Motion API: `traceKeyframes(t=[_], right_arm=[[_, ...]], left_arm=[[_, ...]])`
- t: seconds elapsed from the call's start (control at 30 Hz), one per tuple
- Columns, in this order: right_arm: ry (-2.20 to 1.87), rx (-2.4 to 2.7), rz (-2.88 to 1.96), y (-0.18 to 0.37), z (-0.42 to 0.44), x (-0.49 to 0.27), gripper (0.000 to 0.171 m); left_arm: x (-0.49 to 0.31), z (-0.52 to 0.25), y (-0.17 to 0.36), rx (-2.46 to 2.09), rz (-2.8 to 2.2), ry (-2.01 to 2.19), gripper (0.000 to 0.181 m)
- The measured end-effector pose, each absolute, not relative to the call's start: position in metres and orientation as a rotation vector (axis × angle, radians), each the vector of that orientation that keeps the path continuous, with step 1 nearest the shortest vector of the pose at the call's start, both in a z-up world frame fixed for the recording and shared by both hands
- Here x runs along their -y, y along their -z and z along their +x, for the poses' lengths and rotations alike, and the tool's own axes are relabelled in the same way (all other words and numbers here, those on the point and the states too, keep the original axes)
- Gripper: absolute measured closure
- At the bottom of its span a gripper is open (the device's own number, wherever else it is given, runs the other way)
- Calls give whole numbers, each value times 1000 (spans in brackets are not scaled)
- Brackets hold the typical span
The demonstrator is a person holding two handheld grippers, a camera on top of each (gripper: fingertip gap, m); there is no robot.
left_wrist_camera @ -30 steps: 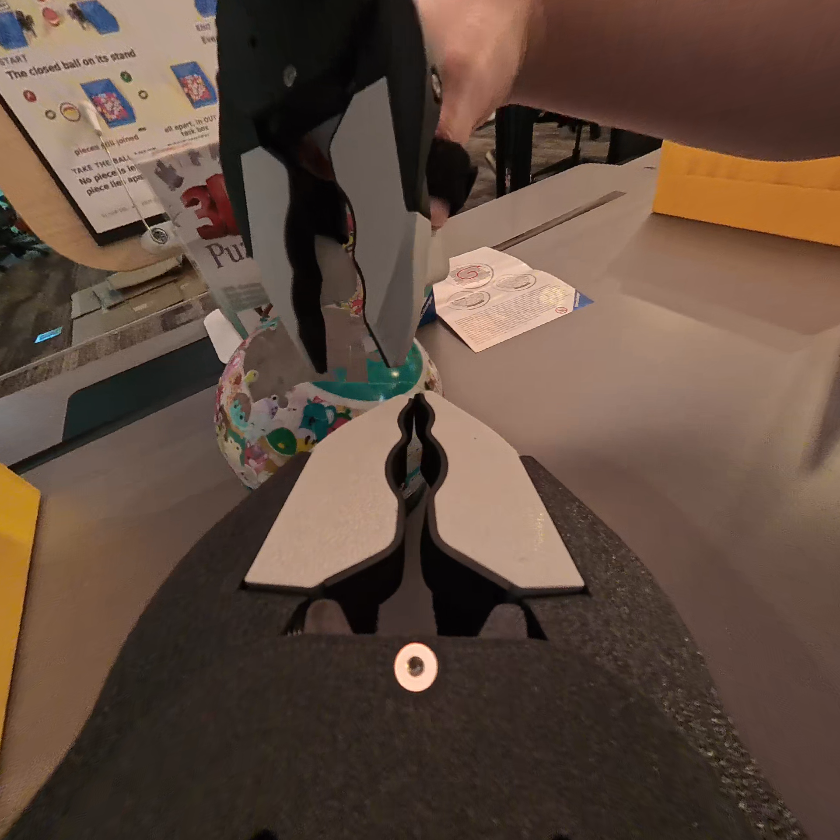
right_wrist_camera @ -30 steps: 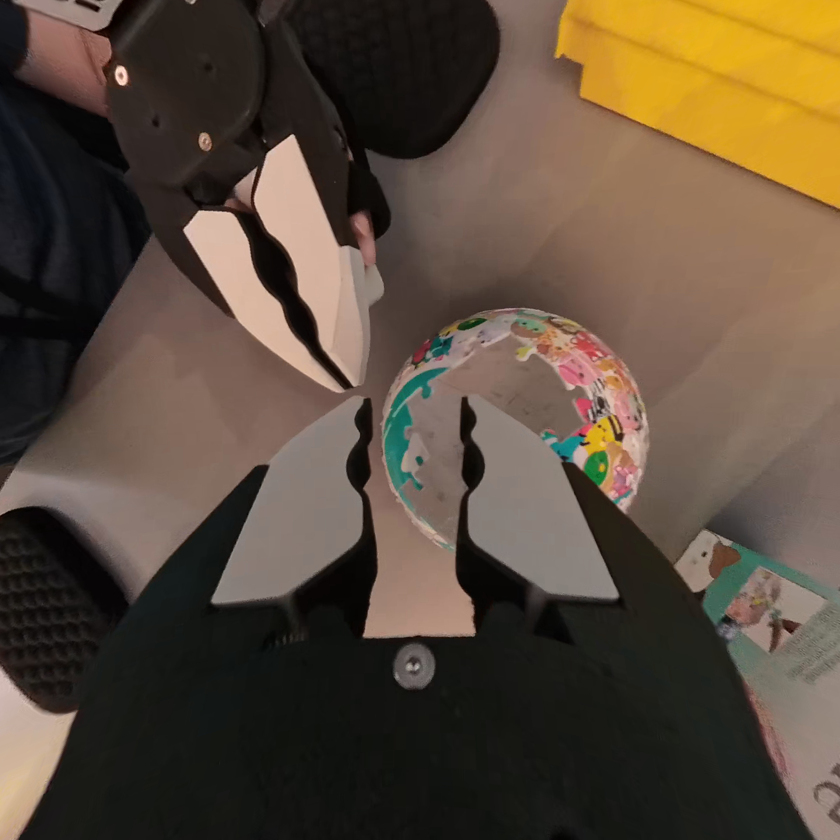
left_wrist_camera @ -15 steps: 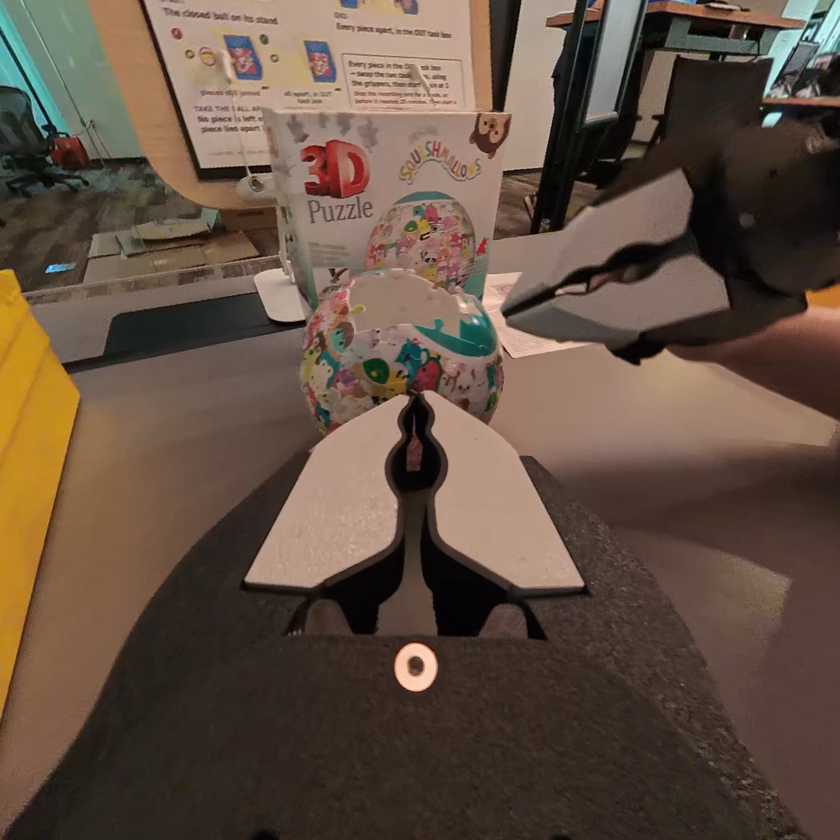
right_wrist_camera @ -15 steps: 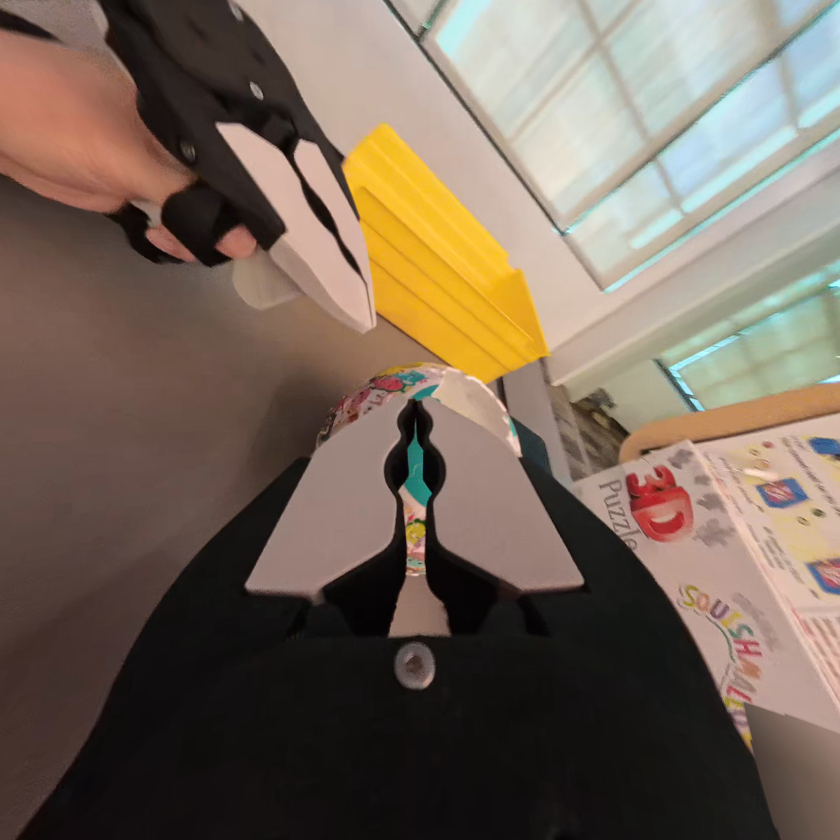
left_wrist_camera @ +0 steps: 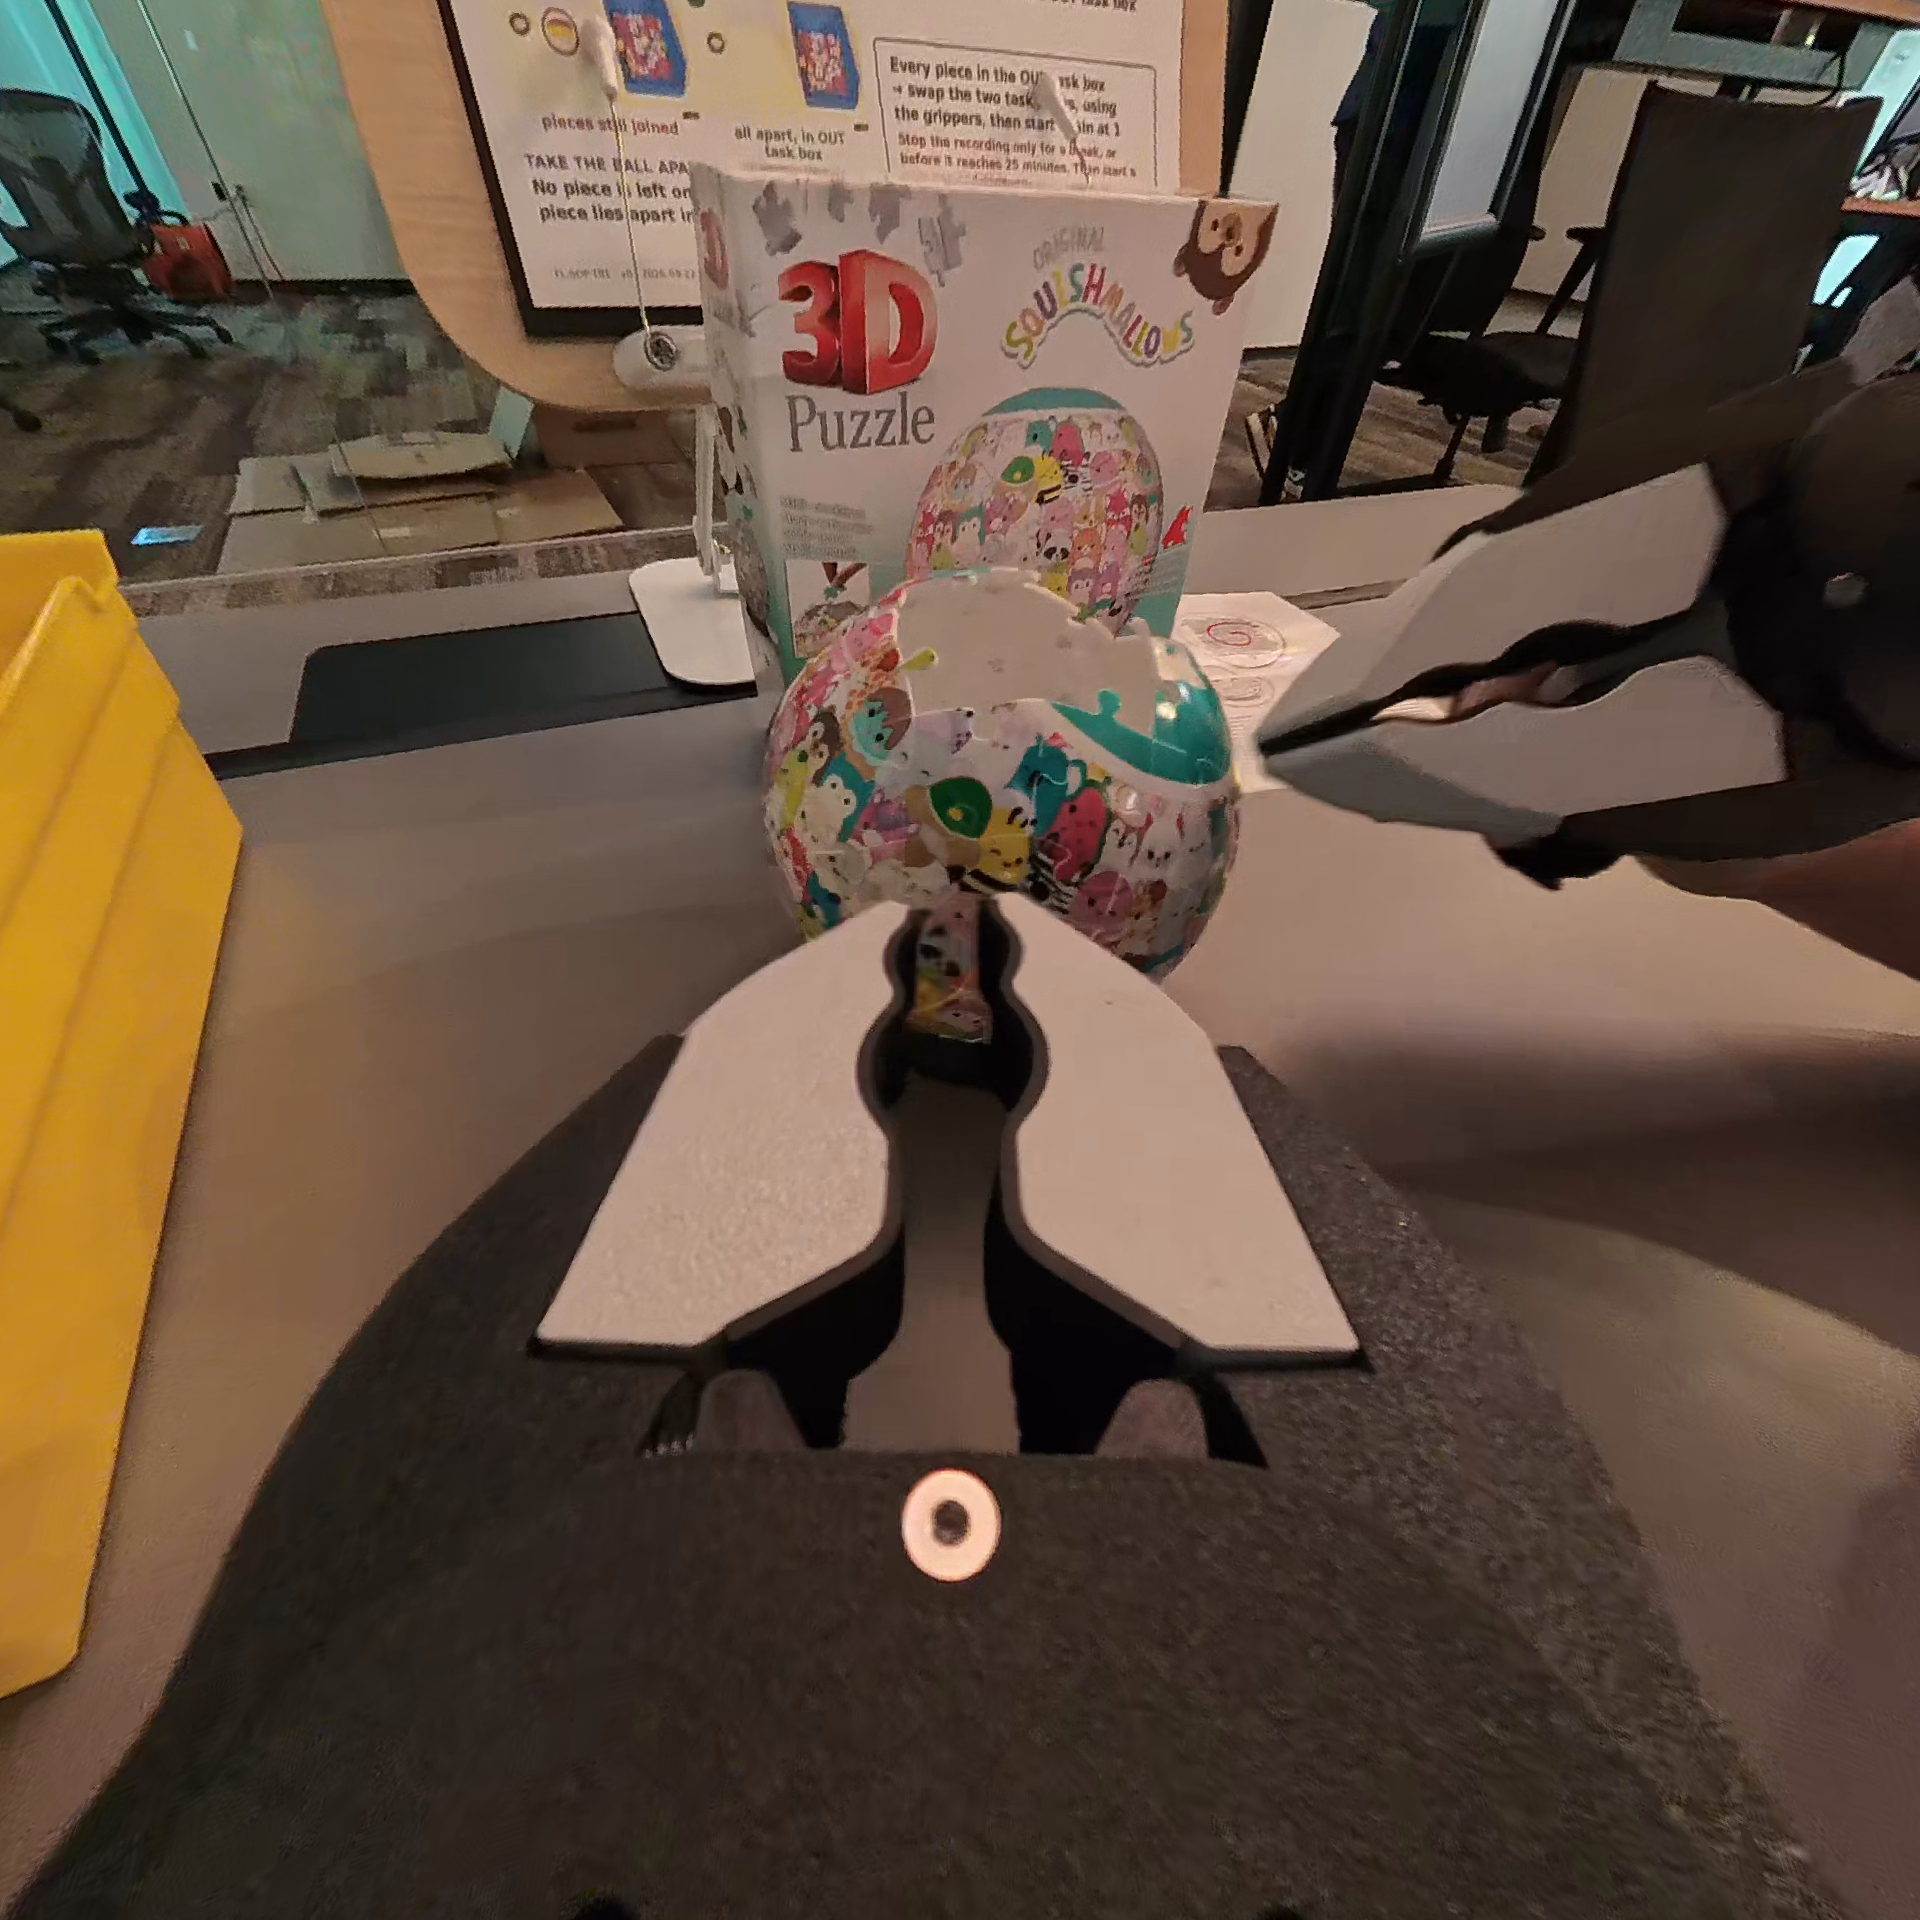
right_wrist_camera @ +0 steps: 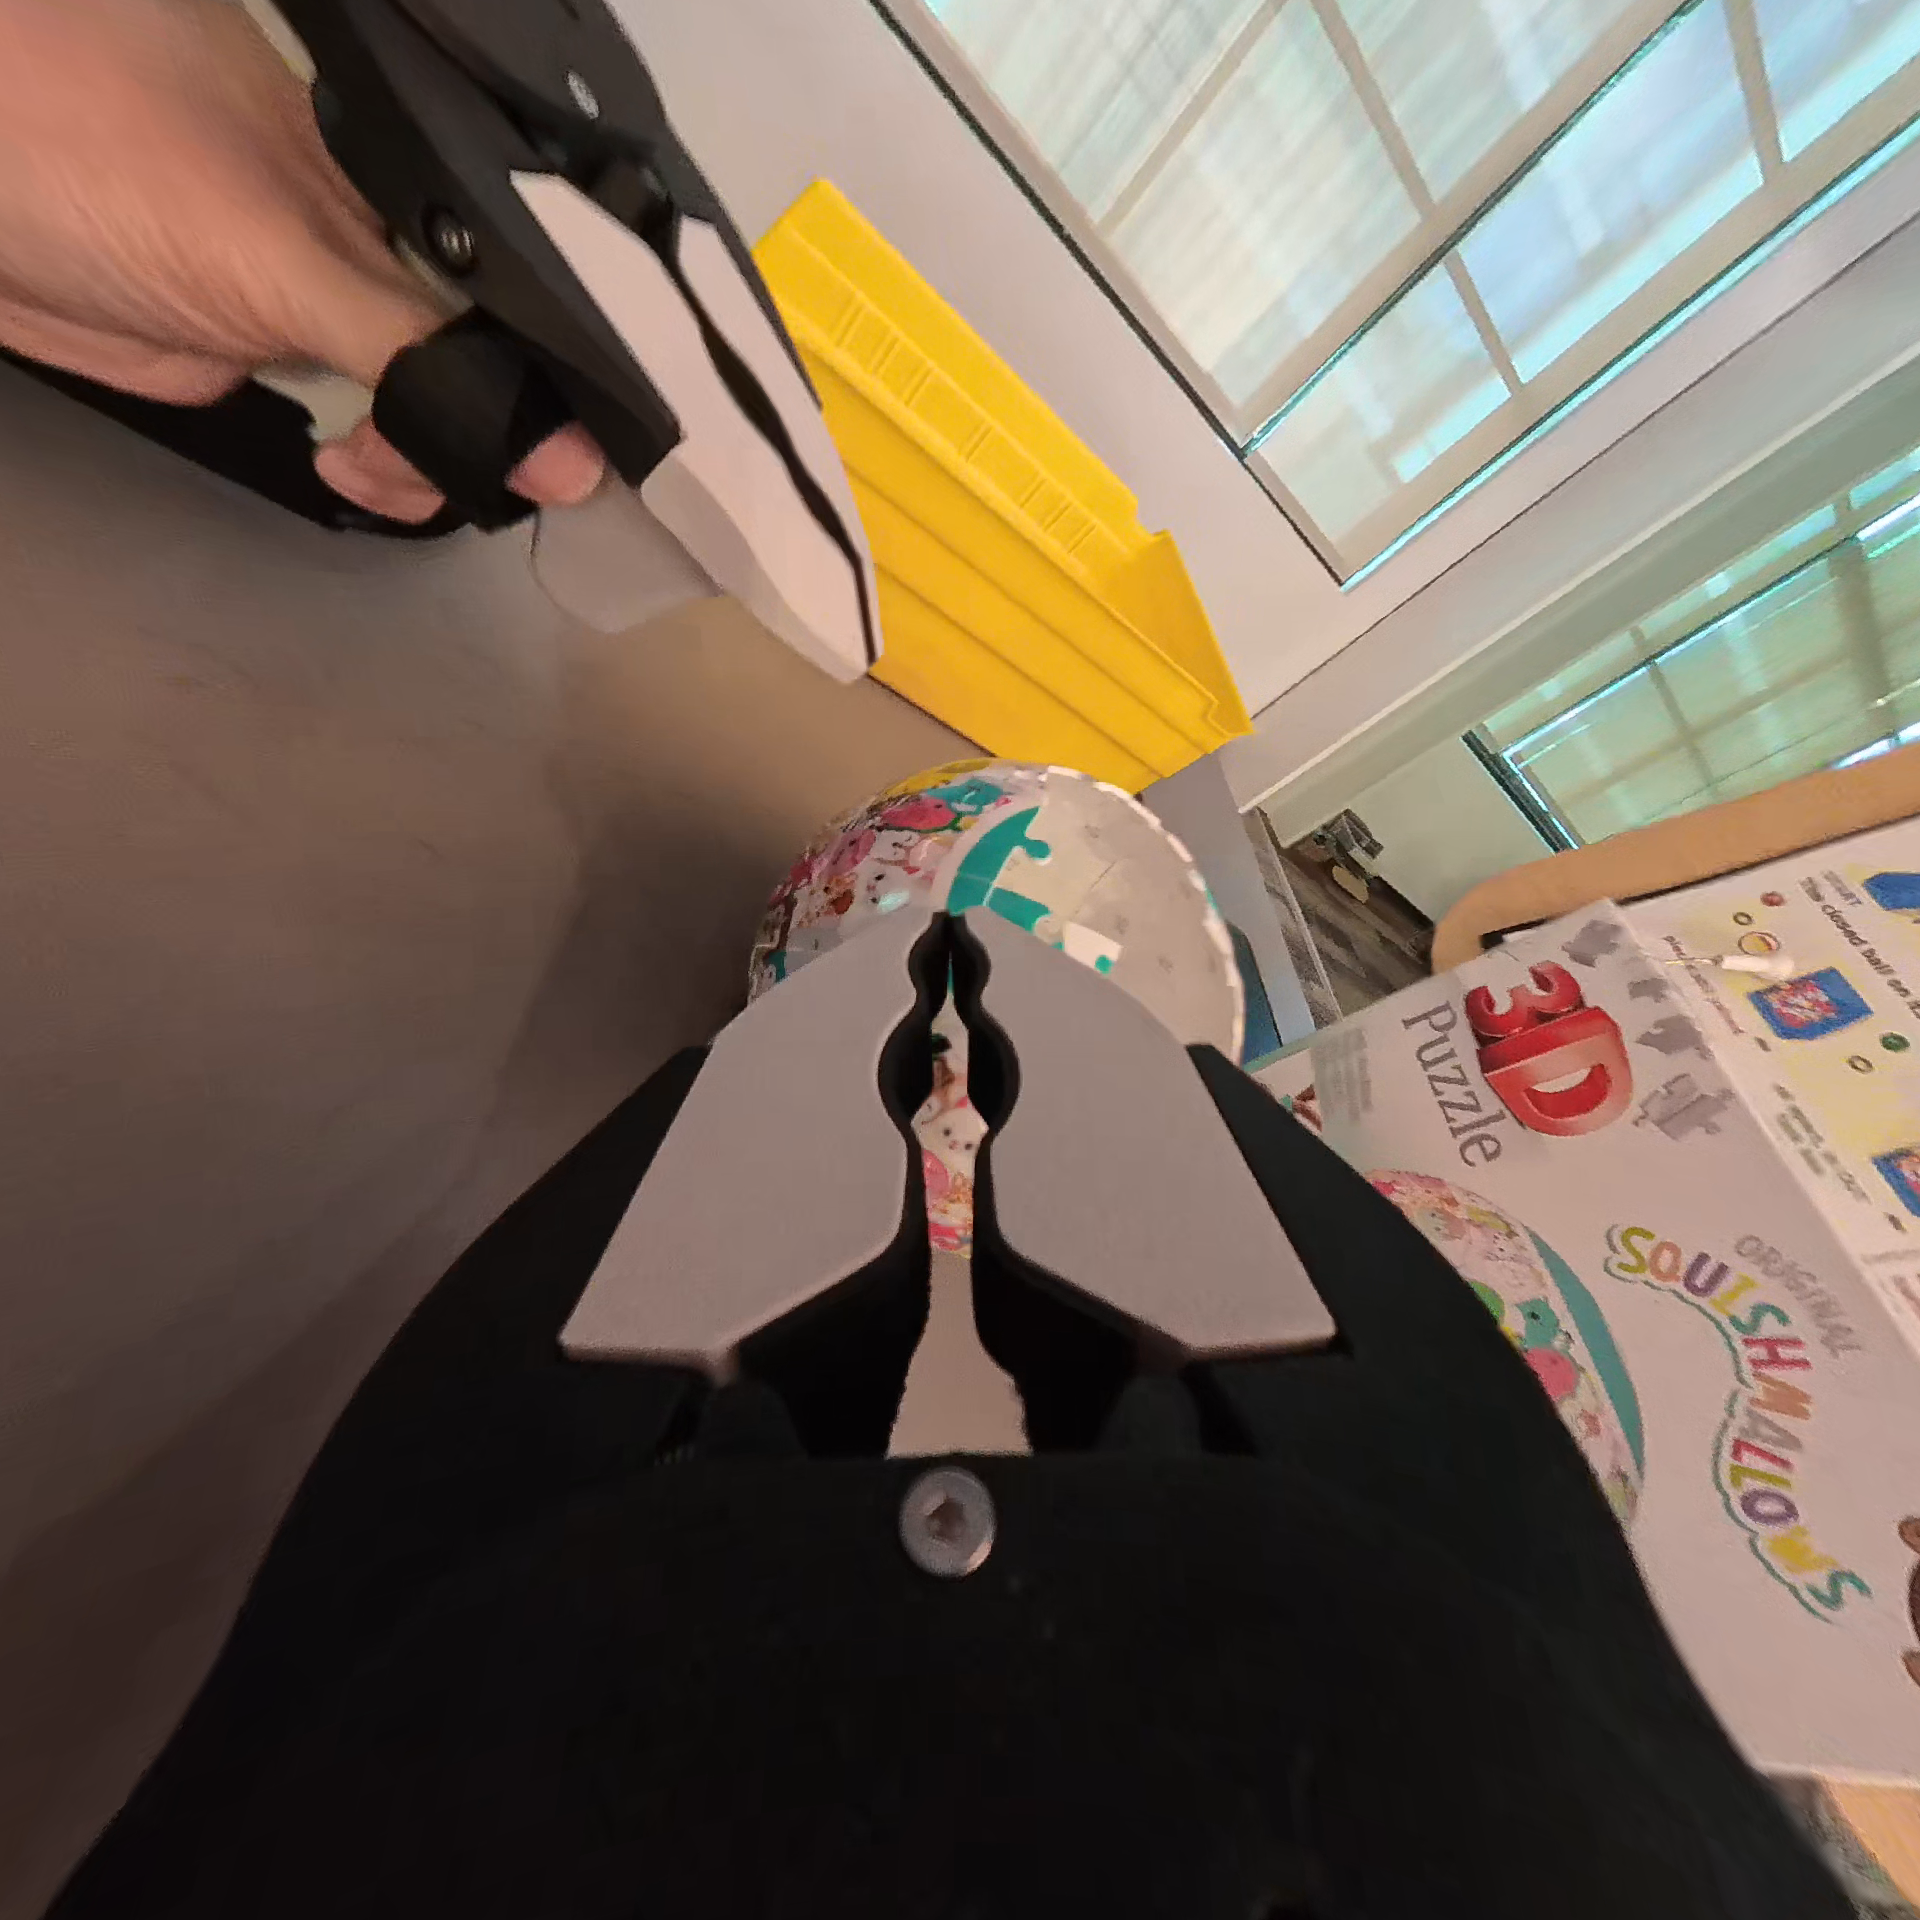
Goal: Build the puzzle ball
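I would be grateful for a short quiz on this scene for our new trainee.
1. True or false: the puzzle ball is fully closed, with no gap in its shell.
2. In the left wrist view, what stands upright directly behind the ball? A) yellow bin B) puzzle box C) paper leaflet
3. Fill in: the right gripper comes in from the side, with its tip nearest the ball's ___-coloured band.

Key: 1 false, a jagged opening at the top shows the white inside; 2 B; 3 teal.
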State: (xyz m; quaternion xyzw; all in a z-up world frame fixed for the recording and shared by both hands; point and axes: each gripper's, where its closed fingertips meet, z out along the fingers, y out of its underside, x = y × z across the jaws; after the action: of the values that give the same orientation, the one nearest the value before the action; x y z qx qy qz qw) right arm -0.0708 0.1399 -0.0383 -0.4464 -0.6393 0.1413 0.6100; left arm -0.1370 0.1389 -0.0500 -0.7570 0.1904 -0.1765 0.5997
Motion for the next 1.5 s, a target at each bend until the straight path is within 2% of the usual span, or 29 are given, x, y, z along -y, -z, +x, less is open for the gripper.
traceKeyframes(t=[0.17,0.37,0.53,0.67,0.9,1.33,1.47,1.5], right_arm=[[-425,1368,-1170,42,-47,-141,165],[-606,1313,-1325,57,-40,-136,162],[-587,1399,-1229,41,-61,-132,159],[-504,1473,-1186,32,-77,-137,165],[-321,1421,-1180,39,-52,-151,160],[-375,1389,-1185,41,-52,-154,148],[-457,1351,-1268,53,-30,-158,150],[-500,1354,-1285,59,-28,-156,155]], left_arm=[[-153,-144,56,-500,-1820,462,151],[-149,-143,52,-595,-1894,589,153],[-151,-139,57,-616,-1865,540,154],[-153,-139,63,-599,-1851,497,156],[-152,-143,73,-582,-1849,489,156],[-150,-139,84,-619,-1879,453,156],[-150,-137,84,-606,-1871,464,157],[-150,-136,83,-604,-1865,465,157]])
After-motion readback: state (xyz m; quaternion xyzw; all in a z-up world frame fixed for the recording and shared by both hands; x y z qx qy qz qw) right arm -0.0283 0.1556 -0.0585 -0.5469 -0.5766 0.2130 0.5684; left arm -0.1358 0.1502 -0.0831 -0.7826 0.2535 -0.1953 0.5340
